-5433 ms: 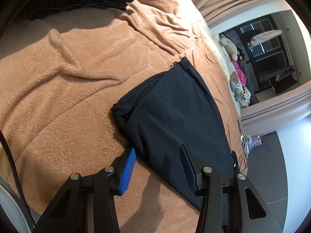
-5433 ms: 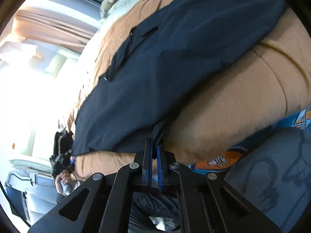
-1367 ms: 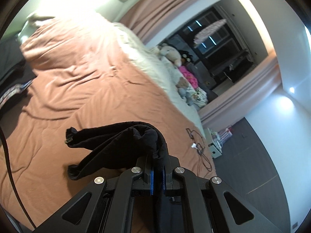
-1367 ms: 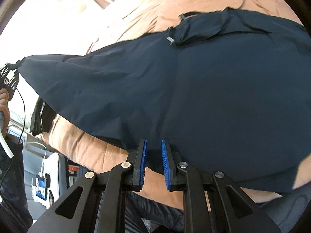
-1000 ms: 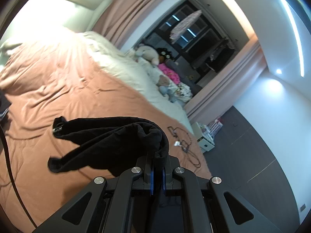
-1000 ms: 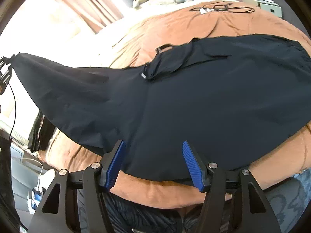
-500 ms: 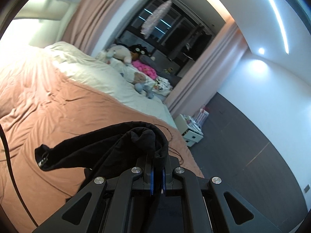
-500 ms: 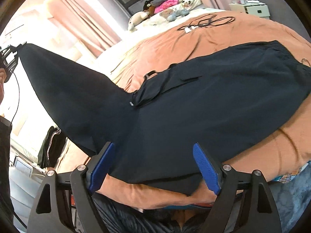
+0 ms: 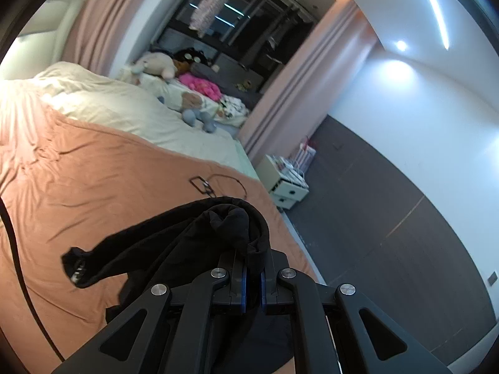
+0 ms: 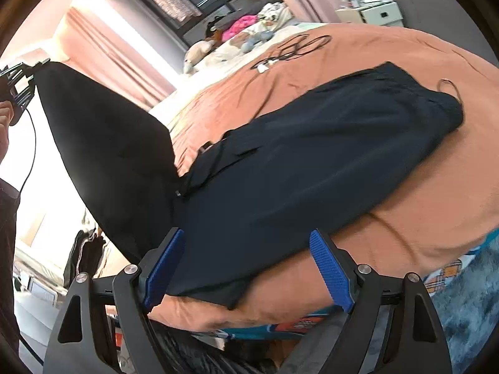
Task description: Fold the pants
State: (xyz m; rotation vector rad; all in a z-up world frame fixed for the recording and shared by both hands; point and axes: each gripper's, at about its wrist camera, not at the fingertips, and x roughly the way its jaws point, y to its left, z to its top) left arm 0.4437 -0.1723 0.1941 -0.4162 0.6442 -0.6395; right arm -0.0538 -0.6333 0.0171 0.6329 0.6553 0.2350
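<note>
Black pants (image 10: 312,162) lie on the bed (image 10: 436,193), long axis running left of your spread, empty right claw (image 10: 246,268); your left claw (image 9: 252,283) clamps the raised end.

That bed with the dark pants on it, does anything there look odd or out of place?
A tangled black cable lies loose on the orange blanket, beyond the pants. One end of the pants hangs lifted in the left claw; the right claw is open and empty.

Orange bedspread (image 9: 78,193), pink curtains (image 9: 99,15), dark window (image 9: 249,15), white nightstand (image 9: 287,184), grey floor (image 9: 389,233)
</note>
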